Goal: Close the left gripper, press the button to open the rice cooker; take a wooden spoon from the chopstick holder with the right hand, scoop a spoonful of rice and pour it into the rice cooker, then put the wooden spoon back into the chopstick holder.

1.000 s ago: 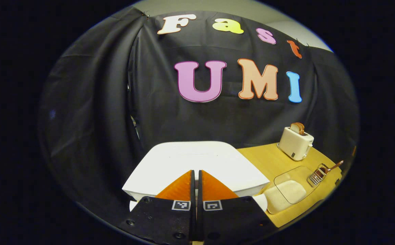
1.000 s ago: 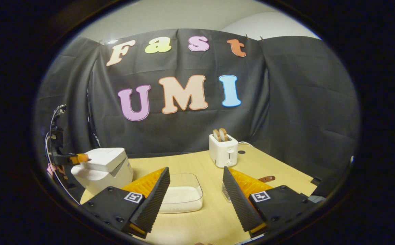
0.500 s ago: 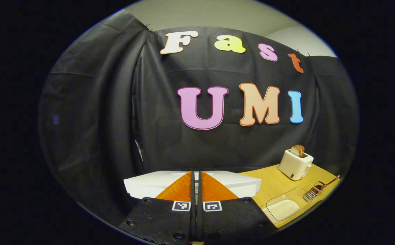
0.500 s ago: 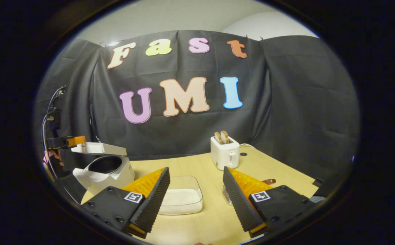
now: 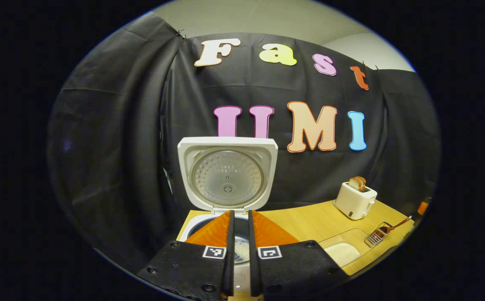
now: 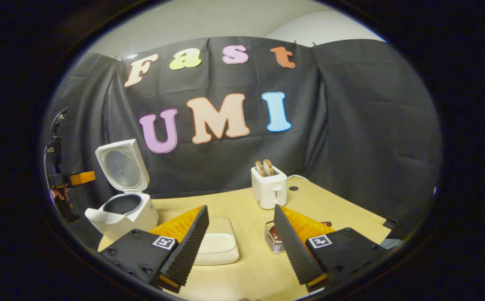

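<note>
Both grippers [image 5: 239, 251] [image 6: 238, 246] empty-handed.

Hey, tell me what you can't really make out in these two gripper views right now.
- Rice cooker button: left gripper view, behind the left gripper fingers.
- Wooden spoon bowl: left gripper view, too small inside the chopstick holder; in the right gripper view a right gripper finger covers most of the holder.
- Rice container near corner: right gripper view, behind the other finger.
- Pot contents: mostly hidden.

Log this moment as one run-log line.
rice cooker lid up | left gripper nearly shut, empty | right gripper open | wooden spoon in chopstick holder
</note>
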